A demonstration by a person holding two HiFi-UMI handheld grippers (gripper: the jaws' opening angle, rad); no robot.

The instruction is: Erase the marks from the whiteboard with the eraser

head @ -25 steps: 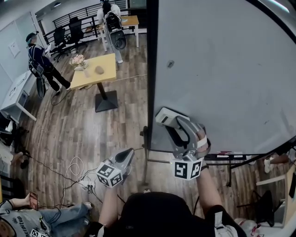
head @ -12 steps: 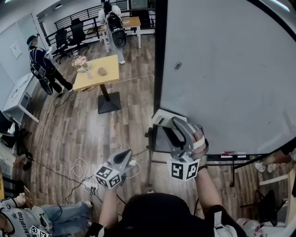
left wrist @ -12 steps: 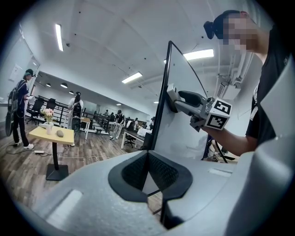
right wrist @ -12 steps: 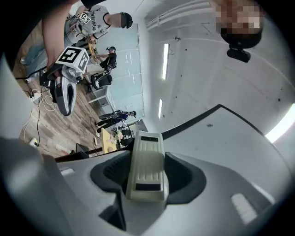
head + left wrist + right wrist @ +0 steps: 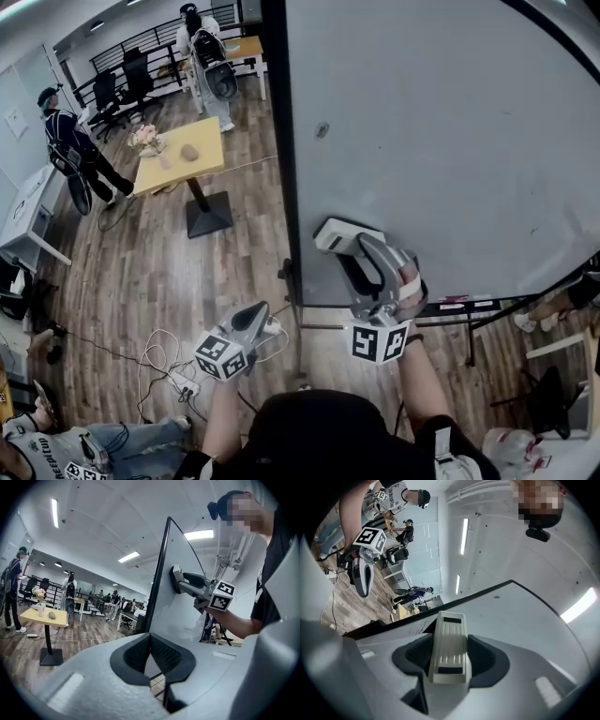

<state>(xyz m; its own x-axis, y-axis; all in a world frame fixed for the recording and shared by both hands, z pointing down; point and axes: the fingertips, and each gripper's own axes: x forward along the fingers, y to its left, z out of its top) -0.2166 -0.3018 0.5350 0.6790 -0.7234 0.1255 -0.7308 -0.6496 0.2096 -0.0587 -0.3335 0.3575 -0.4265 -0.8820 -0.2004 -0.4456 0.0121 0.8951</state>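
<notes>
The whiteboard [image 5: 450, 141] fills the right of the head view, upright, with a black frame on its left edge. A dark mark [image 5: 322, 130] sits on its upper left, and a faint speck [image 5: 534, 230] further right. The white eraser [image 5: 339, 236] presses against the board's lower left corner, with my right gripper [image 5: 354, 251] shut on it. In the right gripper view the ribbed eraser [image 5: 449, 634] stands between the dark pads, facing the board [image 5: 520, 620]. My left gripper [image 5: 260, 316] hangs below and left of the board, shut and holding nothing; its pads [image 5: 164, 656] meet at the tip.
A yellow table [image 5: 178, 155] with flowers stands on the wooden floor at the left. Cables and a power strip [image 5: 173, 375] lie below the left gripper. A person [image 5: 70, 141] stands far left and another sits at bottom left [image 5: 56, 450]. The board's tray and stand [image 5: 459, 307] run underneath.
The head view has swung, shifting the board leftwards in the picture. The eraser slid a little to the right, away from the board's left frame. The left gripper barely moved.
</notes>
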